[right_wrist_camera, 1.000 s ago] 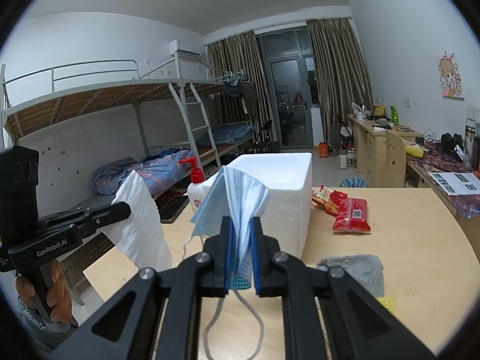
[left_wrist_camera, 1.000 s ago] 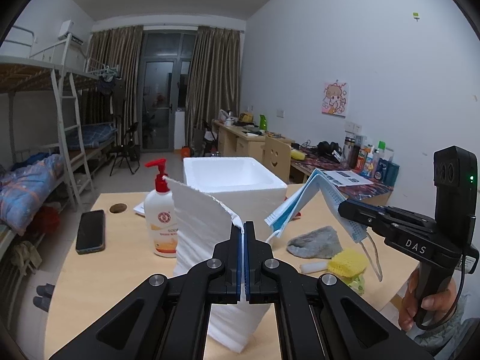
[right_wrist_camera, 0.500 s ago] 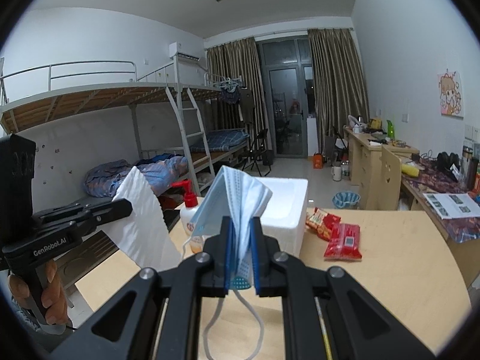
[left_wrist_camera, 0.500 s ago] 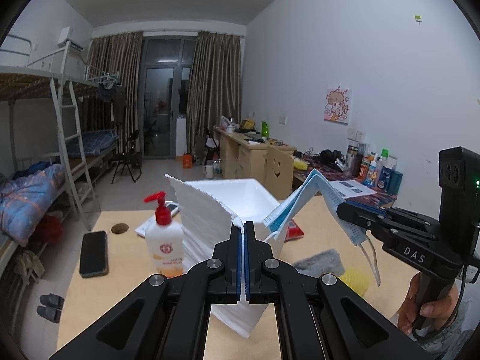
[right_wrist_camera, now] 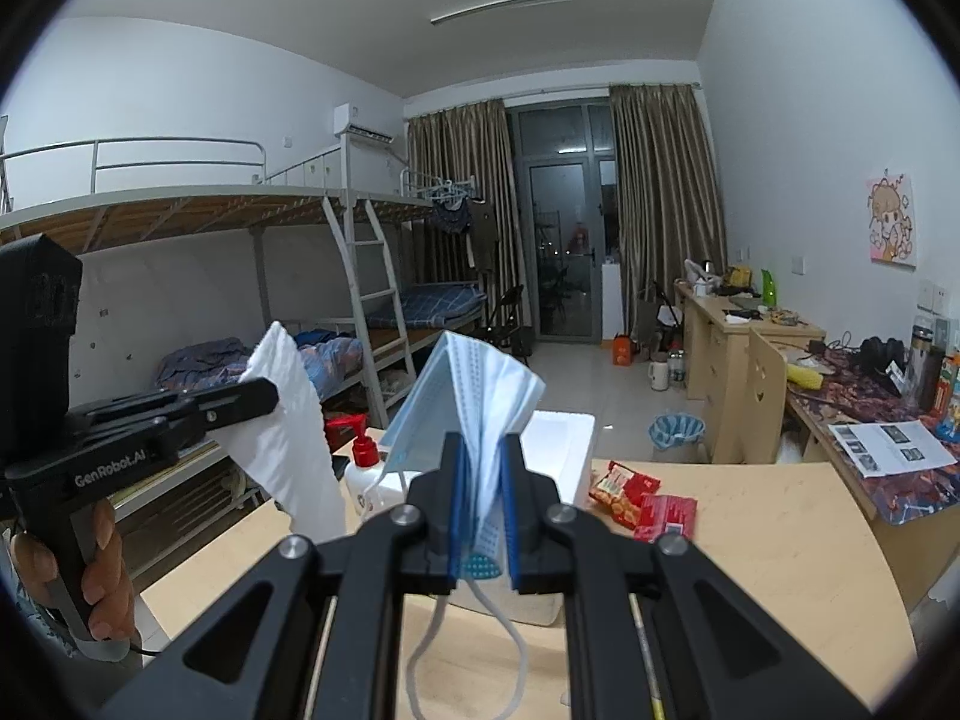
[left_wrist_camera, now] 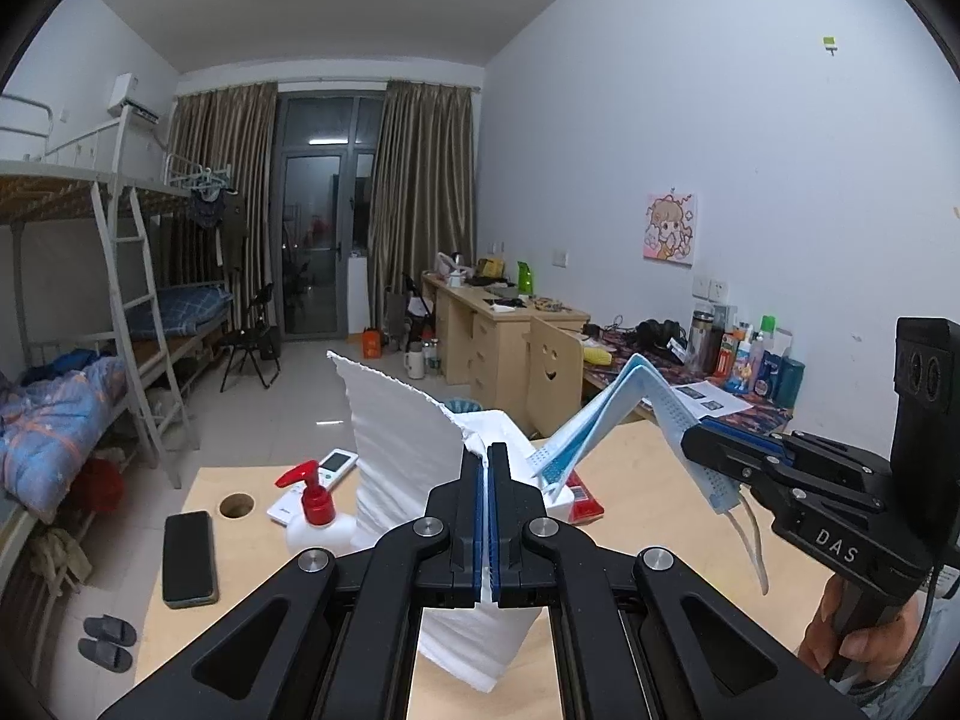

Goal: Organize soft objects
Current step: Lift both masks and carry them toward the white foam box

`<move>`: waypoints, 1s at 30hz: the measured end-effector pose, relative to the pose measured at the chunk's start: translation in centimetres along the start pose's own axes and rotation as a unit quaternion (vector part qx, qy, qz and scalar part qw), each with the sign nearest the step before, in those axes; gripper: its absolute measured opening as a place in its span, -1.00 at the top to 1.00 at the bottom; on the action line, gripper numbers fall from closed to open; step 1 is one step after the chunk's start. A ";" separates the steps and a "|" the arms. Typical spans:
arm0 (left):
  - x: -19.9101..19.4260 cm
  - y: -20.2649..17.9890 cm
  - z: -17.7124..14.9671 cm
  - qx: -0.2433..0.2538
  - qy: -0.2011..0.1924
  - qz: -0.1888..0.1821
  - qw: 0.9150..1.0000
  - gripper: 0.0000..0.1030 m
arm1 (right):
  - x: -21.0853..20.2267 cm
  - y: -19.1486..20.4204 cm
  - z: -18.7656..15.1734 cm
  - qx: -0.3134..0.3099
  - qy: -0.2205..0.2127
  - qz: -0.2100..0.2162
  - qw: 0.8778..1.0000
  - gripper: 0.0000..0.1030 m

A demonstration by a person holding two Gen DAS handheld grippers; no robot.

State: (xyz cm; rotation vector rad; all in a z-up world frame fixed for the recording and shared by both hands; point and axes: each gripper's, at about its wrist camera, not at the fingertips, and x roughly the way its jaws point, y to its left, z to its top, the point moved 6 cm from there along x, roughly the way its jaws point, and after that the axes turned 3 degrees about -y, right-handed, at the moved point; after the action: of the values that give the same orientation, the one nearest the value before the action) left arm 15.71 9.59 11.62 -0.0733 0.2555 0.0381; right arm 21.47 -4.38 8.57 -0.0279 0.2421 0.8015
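Both loads higher over the bench point(left_wrist_camera: 630, 456) than a second ago, and the view tipped up with them: less benchtop in sight, more room and ceiling.

Left gripper point(left_wrist_camera: 486, 456) clamped tight on a white tissue point(left_wrist_camera: 402, 438), held upright with its torn edge at the top and its lower end hanging free below the jaws. Right gripper point(right_wrist_camera: 482, 450) pinched narrow on a folded blue mask point(right_wrist_camera: 474, 384), ear loops dangling underneath. Neither soft thing touching the bench now.

White foam box point(right_wrist_camera: 558, 450) just ahead of both loads, open at the top, beside a pump bottle point(left_wrist_camera: 315, 510). Phone point(left_wrist_camera: 189, 558) and red snack packs point(right_wrist_camera: 642, 501) lying apart on the wood, untouched.

Reading of the lift: pickup finished for both items, grips holding, carry height probably enough to pass the box rim. Likely next: forward over the box, then release. Main risk: loops or the tissue tail catching on the rim.
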 end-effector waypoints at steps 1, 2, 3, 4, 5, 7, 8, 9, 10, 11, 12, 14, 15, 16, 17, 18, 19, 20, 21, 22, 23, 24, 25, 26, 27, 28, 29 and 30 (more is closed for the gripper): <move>0.2 -0.1 0.1 0.000 0.001 -0.001 1.000 0.99 | 0.1 0.0 0.0 -0.002 0.001 0.000 1.000 0.72; 0.4 -0.2 0.1 0.000 0.002 -0.002 1.000 0.98 | 0.3 0.1 0.1 -0.003 0.002 0.000 1.000 0.72; 0.6 -0.2 0.2 0.000 0.004 -0.003 1.000 0.99 | 0.4 0.1 0.1 -0.002 0.004 0.000 1.000 0.72; 0.8 -0.2 0.3 0.000 0.004 -0.002 1.000 0.99 | 0.5 0.0 0.1 -0.002 0.004 0.000 1.000 0.72; 0.9 -0.2 0.5 0.000 0.004 -0.003 1.000 0.99 | 0.5 -0.1 0.1 -0.001 0.003 -0.001 1.000 0.72; 1.0 -0.4 0.5 0.002 0.003 -0.002 1.000 0.99 | 0.7 -0.3 0.4 0.001 0.001 -0.004 1.000 0.72; 1.2 -0.4 0.9 0.004 0.001 -0.001 1.000 0.99 | 0.7 -0.5 0.4 0.001 0.001 -0.006 1.000 0.72; 1.4 -0.4 1.2 0.006 0.000 -0.001 1.000 0.99 | 0.8 -0.5 0.6 0.000 0.001 -0.008 1.000 0.72; 1.7 -0.5 1.7 0.007 -0.002 0.000 1.000 0.99 | 0.9 -0.5 0.8 -0.001 0.001 -0.008 1.000 0.72; 1.9 -0.5 2.0 0.009 -0.004 0.001 1.000 0.99 | 1.1 -0.6 1.0 -0.003 0.001 -0.009 1.000 0.72; 2.2 -0.6 2.5 0.009 -0.006 0.000 1.000 0.99 | 1.3 -0.6 1.2 -0.004 0.000 -0.011 1.000 0.72; 2.8 -0.6 3.3 0.009 -0.007 -0.002 1.000 0.99 | 1.6 -0.9 1.6 -0.004 0.000 -0.016 1.000 0.72; 2.9 -0.6 3.6 0.011 -0.008 -0.001 1.000 0.98 | 1.8 -1.0 1.8 -0.005 -0.001 -0.020 1.000 0.72; 3.3 -0.6 4.0 0.012 -0.011 0.000 1.000 0.99 | 1.9 -1.1 2.0 -0.005 -0.003 -0.023 1.000 0.72; 3.4 -0.5 4.4 0.013 -0.012 0.001 1.000 0.98 | 1.9 -1.3 2.2 -0.005 -0.005 -0.027 1.000 0.72; 3.8 -0.5 4.7 0.014 -0.014 0.001 1.000 0.99 | 2.1 -1.4 2.5 -0.007 -0.006 -0.030 0.999 0.72; 4.2 -0.5 5.1 0.015 -0.015 0.001 1.000 0.98 | 2.2 -1.6 2.7 -0.007 -0.007 -0.033 0.999 0.72; 4.6 -0.4 5.4 0.015 -0.014 0.001 1.000 0.99 | 2.4 -1.7 2.9 -0.009 -0.007 -0.036 0.999 0.72; 4.9 -0.4 5.7 0.014 -0.014 0.000 1.000 0.99 | 2.6 -1.9 3.0 -0.008 -0.007 -0.037 0.999 0.72; 5.2 -0.3 6.0 0.012 -0.014 -0.002 1.000 0.99 | 2.8 -2.0 3.1 -0.009 -0.007 -0.039 0.999 0.72; 5.6 -0.2 6.3 0.010 -0.015 -0.002 1.000 0.99 | 2.8 -2.1 3.1 -0.008 -0.009 -0.042 0.999 0.72; 6.0 -0.1 6.5 0.009 -0.017 -0.001 1.000 0.99 | 2.9 -2.3 3.2 -0.007 -0.010 -0.044 0.999 0.72; 6.2 0.0 6.8 0.011 -0.019 0.001 1.000 0.99 | 2.9 -2.5 3.3 -0.008 -0.011 -0.045 0.999 0.72; 6.7 0.1 7.0 0.013 -0.022 0.005 1.000 0.99 | 3.0 -2.6 3.4 -0.008 -0.012 -0.047 0.999 0.72; 7.1 0.1 7.3 0.014 -0.021 0.005 1.000 0.99 | 3.1 -2.8 3.4 -0.008 -0.014 -0.049 0.999 0.72; 7.5 0.1 7.5 0.015 -0.020 0.004 1.000 0.99 | 3.1 -2.9 3.4 -0.008 -0.015 -0.051 0.999 0.72; 8.1 0.0 7.7 0.017 -0.020 0.005 1.000 0.99 | 3.1 -3.1 3.5 -0.008 -0.015 -0.052 0.999 0.72; 8.4 0.1 8.0 0.016 -0.021 0.005 1.000 0.99 | 3.2 -3.3 3.6 -0.007 -0.016 -0.053 0.998 0.72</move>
State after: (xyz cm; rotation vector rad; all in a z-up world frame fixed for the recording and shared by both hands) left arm 25.85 10.59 17.20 -0.0384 0.2142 0.0461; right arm 26.67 -3.98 11.09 -0.0399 0.2029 0.6983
